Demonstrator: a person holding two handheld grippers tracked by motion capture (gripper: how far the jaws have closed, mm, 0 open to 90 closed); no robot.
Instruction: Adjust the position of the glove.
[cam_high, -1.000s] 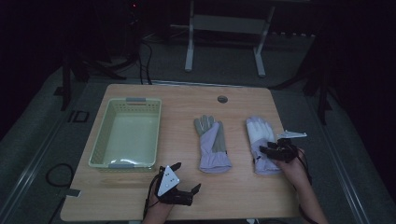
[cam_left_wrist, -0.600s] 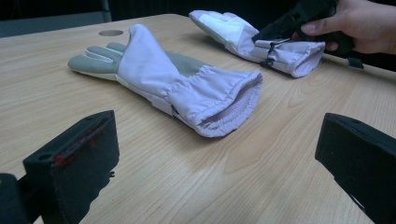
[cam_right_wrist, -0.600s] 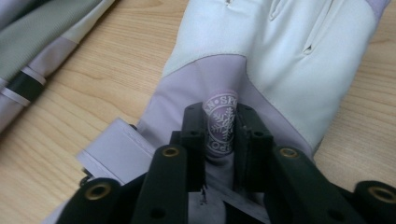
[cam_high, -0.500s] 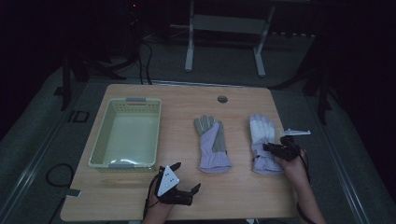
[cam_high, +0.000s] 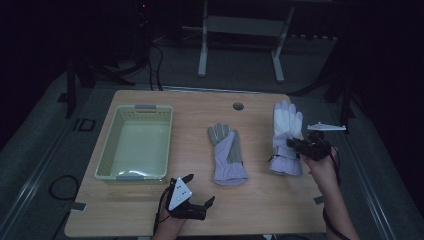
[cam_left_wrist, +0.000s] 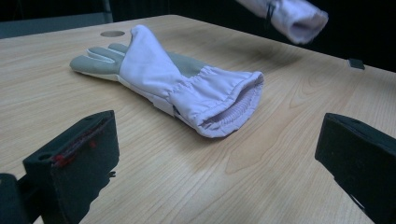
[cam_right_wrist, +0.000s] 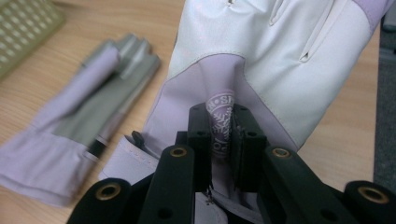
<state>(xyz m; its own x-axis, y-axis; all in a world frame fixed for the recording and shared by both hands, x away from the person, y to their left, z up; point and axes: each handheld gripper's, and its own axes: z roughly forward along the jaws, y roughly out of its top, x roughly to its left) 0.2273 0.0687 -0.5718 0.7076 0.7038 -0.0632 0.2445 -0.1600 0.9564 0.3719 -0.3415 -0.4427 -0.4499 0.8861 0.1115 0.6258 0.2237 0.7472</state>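
Left gripper (cam_high: 196, 196) sat wide open at the near table (cam_high: 260, 200) edge. Right gripper (cam_high: 298, 145), jaws just closed, pinched a fold of the white glove (cam_high: 286, 131), lifted off the wood beside the grey-palmed glove (cam_high: 227, 155).

Dark room, grey floor (cam_high: 45, 150), metal stand (cam_high: 240, 30)

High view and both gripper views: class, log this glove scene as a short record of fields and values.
Held item: white and lilac fabric glove, pinched in a fold, lifted off the table
Holder: right gripper, jaws shut on it
Other glove: lilac and grey fabric glove, flat on the wooden table
Left gripper: open, holding nothing
Container: pale green plastic basket, left side
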